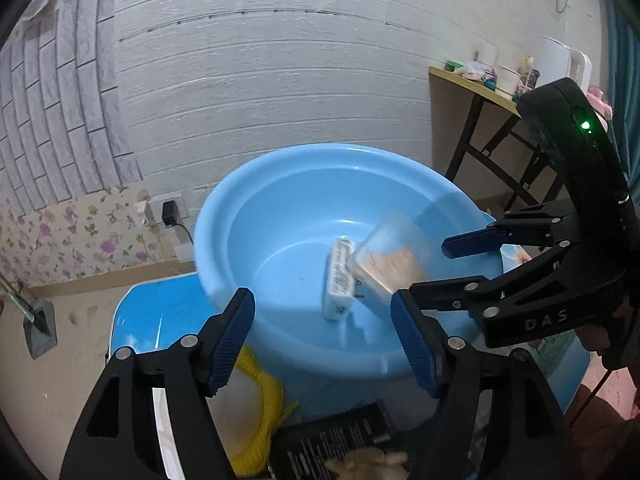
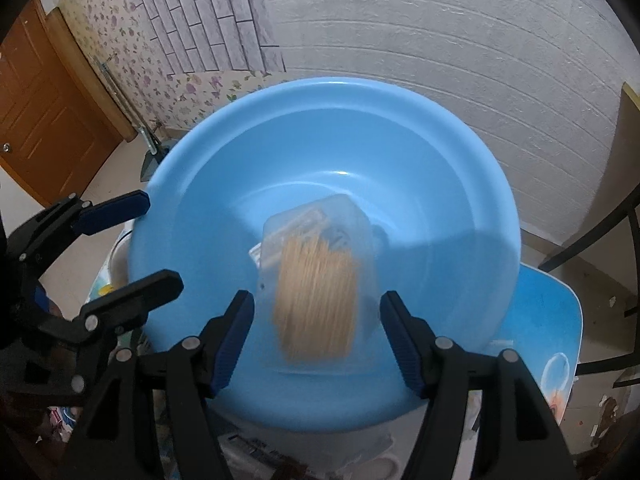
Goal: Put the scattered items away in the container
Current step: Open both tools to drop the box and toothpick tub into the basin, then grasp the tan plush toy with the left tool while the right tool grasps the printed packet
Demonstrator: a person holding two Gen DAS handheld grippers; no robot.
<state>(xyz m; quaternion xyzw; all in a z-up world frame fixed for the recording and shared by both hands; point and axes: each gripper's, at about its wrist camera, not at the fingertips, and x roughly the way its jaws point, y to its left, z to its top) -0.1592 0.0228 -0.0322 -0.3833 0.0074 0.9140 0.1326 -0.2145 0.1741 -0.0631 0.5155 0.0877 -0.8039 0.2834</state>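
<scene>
The blue plastic basin sits on a blue worktop and already holds a white printed carton lying on its floor. A clear box of toothpicks is blurred with motion just ahead of the right tool, whose jaws stand apart and touch nothing; the box looks to be dropping into the basin, tilted, and in the left wrist view it overlaps the carton's right edge, so it seems to be landing against or on it. The left tool hangs at the basin's near rim with its jaws also spread wide and nothing between them. So two items are in, or nearly in, the container. More remain outside: below the left tool lie a yellow-edged white cloth and a black printed packet, both on the worktop just in front of the basin, and the right wrist view shows further clutter under the basin's near edge that is too dim to name. By this showing the tidying is partly done, with at least the cloth and the packet left to lift over the rim.
</scene>
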